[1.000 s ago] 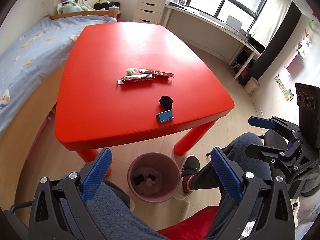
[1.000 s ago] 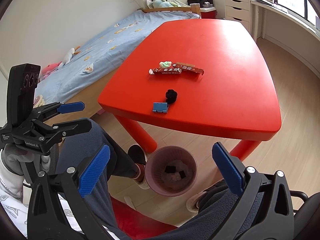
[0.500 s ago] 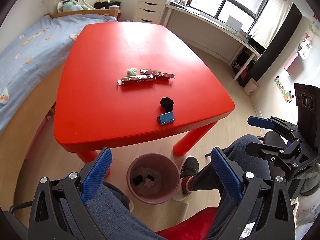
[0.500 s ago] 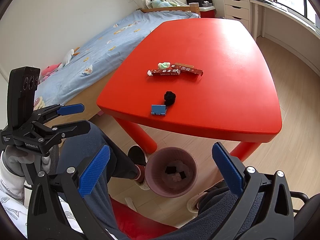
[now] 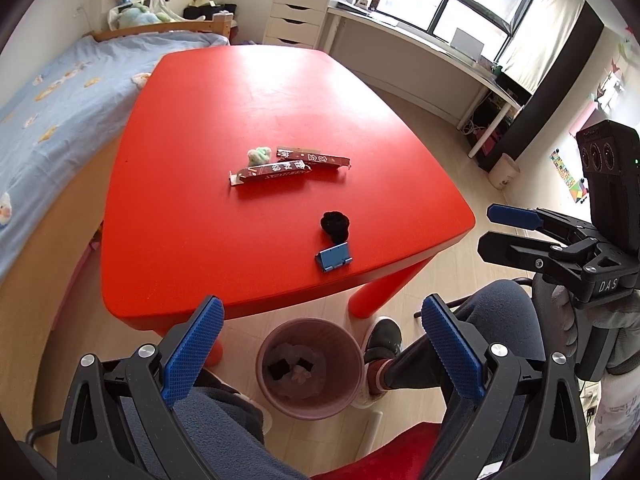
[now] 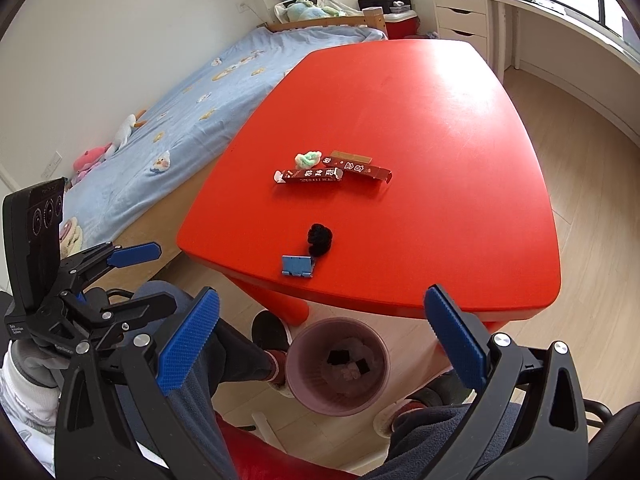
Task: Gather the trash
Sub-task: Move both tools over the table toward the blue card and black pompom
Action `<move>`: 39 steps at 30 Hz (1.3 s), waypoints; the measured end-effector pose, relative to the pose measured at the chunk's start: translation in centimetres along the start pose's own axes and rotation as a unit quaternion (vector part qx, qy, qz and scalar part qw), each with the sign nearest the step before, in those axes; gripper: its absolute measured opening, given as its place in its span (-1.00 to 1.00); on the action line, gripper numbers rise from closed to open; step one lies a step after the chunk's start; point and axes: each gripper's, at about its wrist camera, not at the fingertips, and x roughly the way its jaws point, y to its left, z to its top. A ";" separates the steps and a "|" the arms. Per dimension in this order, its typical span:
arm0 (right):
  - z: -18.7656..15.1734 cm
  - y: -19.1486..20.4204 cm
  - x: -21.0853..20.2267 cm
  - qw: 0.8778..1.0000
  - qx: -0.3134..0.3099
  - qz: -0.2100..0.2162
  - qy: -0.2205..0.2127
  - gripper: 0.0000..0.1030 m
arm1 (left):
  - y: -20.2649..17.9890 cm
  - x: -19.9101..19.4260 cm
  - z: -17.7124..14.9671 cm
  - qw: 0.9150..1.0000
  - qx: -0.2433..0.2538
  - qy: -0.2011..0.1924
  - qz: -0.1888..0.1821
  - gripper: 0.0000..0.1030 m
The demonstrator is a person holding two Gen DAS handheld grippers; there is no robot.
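Presently both tongs, left tongs [image 5: 320, 354] and right tongs [image 6: 322, 338], are hanging spread, the blue card [image 5: 334, 256] lying nearest ahead on the worktop [image 5: 200, 240].

Both tools are the same make. The left gripper [image 5: 322, 346] has a black frame with triangular cut-outs, round silver screws and two fingers [image 5: 194, 350] covered with blue dotted pads. The right gripper [image 6: 322, 338] looks the same; in the left wrist view its body carries white letters "DAS" and a black box with three round lenses. The person wears dark grey fleece trousers [image 5: 224, 436], light grey gloves [image 5: 624, 328], dark slippers [image 5: 382, 338] and pink sock cuffs.
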 end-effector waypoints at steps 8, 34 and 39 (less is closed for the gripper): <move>3.9 -0.5 4.3 0.999 0.007 -0.026 0.033 0.95 | -0.7 2.8 1.2 1.000 -0.003 0.016 0.002 0.85; 5.3 -1.7 14.1 0.990 0.002 -0.073 0.119 0.94 | -0.7 10.6 1.5 0.994 -0.078 0.026 0.071 0.67; 5.3 -1.6 14.3 0.990 0.001 -0.069 0.119 0.94 | -0.7 10.7 1.6 0.994 -0.075 0.020 0.083 0.60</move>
